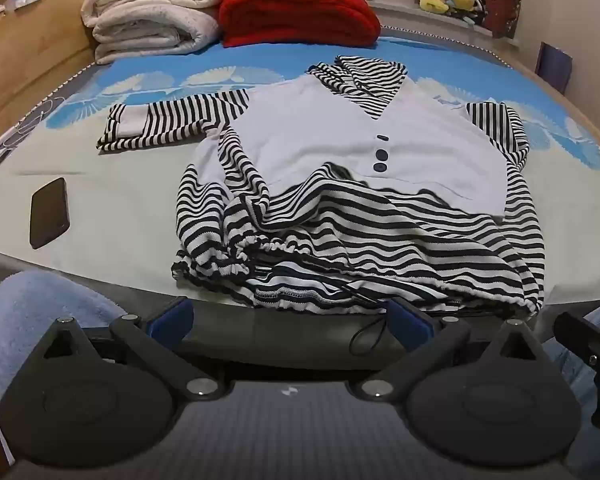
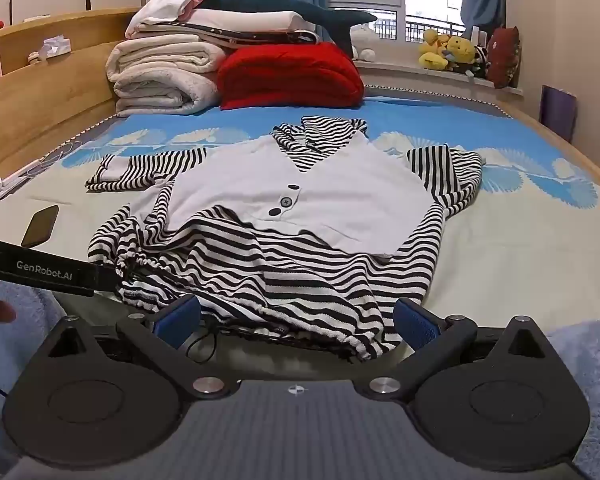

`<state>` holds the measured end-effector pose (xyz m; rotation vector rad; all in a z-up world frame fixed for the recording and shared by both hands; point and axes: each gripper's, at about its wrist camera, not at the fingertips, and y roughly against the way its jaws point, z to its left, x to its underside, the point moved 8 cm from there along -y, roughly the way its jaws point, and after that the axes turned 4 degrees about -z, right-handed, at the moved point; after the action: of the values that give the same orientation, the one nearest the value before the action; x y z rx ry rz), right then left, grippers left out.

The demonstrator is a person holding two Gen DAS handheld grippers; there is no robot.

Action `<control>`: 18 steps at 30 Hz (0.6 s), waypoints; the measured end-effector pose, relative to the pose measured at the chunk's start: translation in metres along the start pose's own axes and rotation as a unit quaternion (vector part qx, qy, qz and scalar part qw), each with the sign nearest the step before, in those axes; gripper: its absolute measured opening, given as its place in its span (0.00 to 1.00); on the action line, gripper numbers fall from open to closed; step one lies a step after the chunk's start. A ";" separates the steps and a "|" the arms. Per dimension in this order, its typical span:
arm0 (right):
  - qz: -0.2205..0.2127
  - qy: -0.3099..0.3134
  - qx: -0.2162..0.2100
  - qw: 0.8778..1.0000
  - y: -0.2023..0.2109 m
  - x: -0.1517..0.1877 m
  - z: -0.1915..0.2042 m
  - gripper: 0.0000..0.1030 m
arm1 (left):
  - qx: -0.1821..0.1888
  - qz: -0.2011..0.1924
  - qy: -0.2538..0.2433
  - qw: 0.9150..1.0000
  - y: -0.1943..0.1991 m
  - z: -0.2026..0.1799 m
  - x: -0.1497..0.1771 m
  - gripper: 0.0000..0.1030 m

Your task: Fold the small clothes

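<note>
**A:** How far along is the folding, would you say?

**B:** Barely begun, by my reckoning. The striped top lies face up across the middle of the left wrist view, on the bed, and nothing on it looks folded on purpose. One sleeve stretches out flat toward the left of the frame; the other sleeve is bunched at the right edge of the garment.

**A:** And the bottom edge?

**B:** The hem is rumpled at the lower middle, right at the bed's near edge, with its drawstring dangling over the side. I'd judge it needs smoothing before any fold.

**A:** What are the grippers doing?

**B:** The left gripper has its jaws spread wide and holds nothing, sitting low in the frame just short of the hem. The right gripper is likewise wide apart and empty, with the hem lying between its blue pads, not pinched.

**A:** Anything in the way?

**B:** A phone lies at the left, well apart from the top. Folded blankets sit at the upper left. Sleeves, sides and the final fold all remain.
</note>
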<state>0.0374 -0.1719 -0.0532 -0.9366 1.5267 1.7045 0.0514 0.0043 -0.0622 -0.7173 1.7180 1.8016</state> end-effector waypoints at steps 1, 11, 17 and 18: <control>-0.001 0.000 0.000 1.000 0.000 -0.001 0.000 0.99 | -0.003 0.002 -0.006 1.000 0.002 -0.005 -0.002 1.00; -0.002 0.005 0.001 1.000 -0.005 -0.004 0.003 0.99 | 0.001 0.003 -0.010 1.000 0.000 -0.003 -0.003 1.00; -0.002 0.010 0.001 1.000 -0.002 -0.005 0.003 0.99 | 0.002 0.003 -0.011 1.000 -0.001 -0.004 -0.003 1.00; -0.002 0.010 0.001 1.000 -0.002 -0.005 0.003 0.99 | 0.003 0.003 -0.011 1.000 -0.001 -0.004 -0.002 1.00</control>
<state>0.0415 -0.1685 -0.0501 -0.9564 1.5386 1.6956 0.0536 0.0004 -0.0615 -0.6879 1.7127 1.8018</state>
